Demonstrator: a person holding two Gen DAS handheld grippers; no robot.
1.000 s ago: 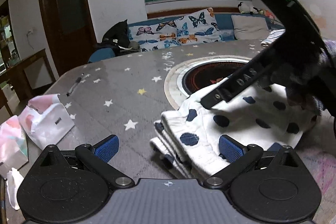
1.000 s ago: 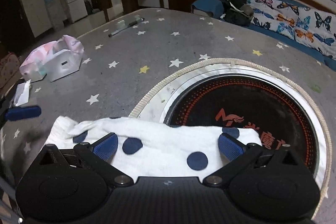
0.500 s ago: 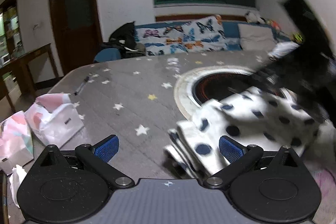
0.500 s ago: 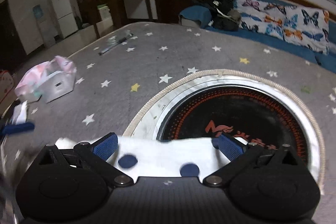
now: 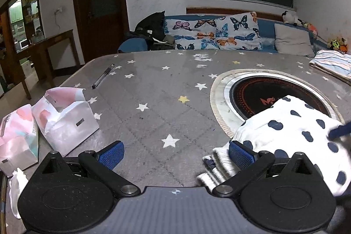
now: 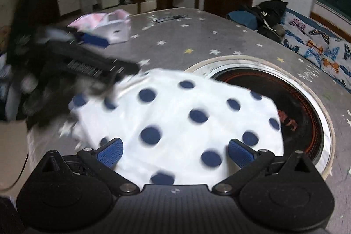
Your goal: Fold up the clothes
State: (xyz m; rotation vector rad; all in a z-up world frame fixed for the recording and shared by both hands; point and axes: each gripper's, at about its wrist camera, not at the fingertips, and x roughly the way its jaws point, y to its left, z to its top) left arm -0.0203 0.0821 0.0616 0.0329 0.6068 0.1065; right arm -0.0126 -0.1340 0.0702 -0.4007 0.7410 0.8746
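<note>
A folded white garment with dark blue dots [image 5: 291, 131] lies on the grey star-patterned table [image 5: 153, 89], partly over the round black hotplate [image 5: 258, 91]. My left gripper [image 5: 175, 151] is open and empty; its right finger is at the garment's left edge. My right gripper [image 6: 174, 149] is open above the same garment [image 6: 182, 115], nothing between its pads. The left gripper's body shows blurred at the left of the right wrist view [image 6: 72, 63].
White and pink tissue packs [image 5: 63, 120] lie at the table's left. A pen [image 5: 102, 76] lies at the far left. A folded striped cloth [image 5: 331, 63] sits at the far right. A sofa with butterfly cushions [image 5: 210, 36] stands behind the table.
Both grippers have pulled back from the garment. The right gripper swung round and rose over the folded garment; the left one drew back to its left edge. The garment lies folded.
</note>
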